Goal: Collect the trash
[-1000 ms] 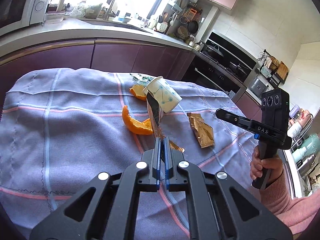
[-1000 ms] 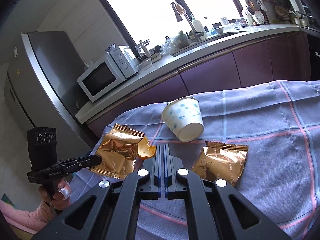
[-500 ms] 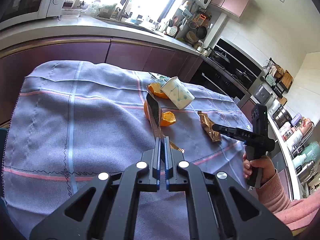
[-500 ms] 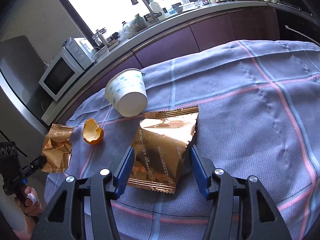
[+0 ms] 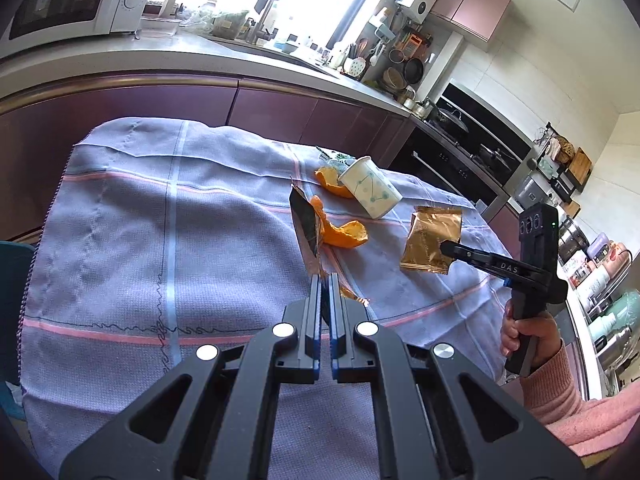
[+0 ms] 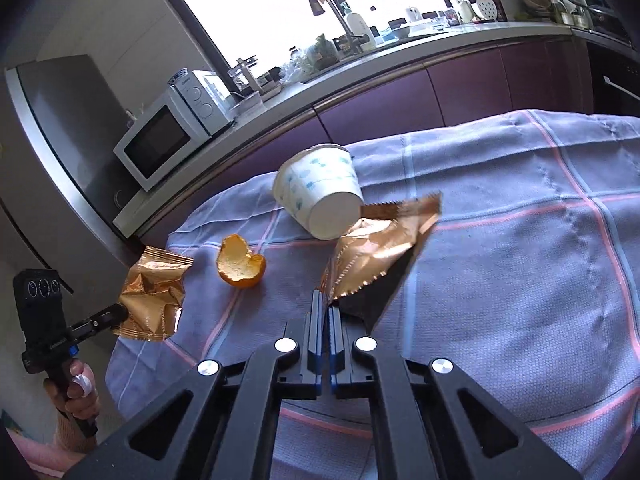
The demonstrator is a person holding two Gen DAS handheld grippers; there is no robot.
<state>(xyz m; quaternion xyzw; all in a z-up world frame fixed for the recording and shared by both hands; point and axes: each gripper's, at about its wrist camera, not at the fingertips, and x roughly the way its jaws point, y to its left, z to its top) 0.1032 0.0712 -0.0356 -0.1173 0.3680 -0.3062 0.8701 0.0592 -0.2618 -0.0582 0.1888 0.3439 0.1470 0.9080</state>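
A table draped in a grey-blue checked cloth (image 5: 120, 220) fills a kitchen scene, with litter scattered across it.

On the left, the left gripper (image 6: 120, 312) has its fingers closed on the corner of a crumpled gold wrapper (image 6: 154, 296), lifted off the cloth at the table's left edge. In the left wrist view the same wrapper stands edge-on, rising from the closed fingers.

Next along, a curled piece of orange peel (image 6: 240, 268) lies loose on the cloth. A second orange peel (image 5: 330, 180) lies farther back, just beside the cup.

In the middle, a white paper cup (image 6: 320, 196) with a blue pattern lies on its side, untouched.

To its right, the right gripper (image 6: 325, 308) has its fingers closed on the edge of a second gold wrapper (image 6: 376, 244), which is tilted up off the cloth, near the cup.

No bin or bag is visible. Judging from this, the task is at an early stage: two wrappers are held but not yet thrown away, while the cup, both peels and a small greenish scrap (image 5: 338, 157) behind the cup remain to collect.
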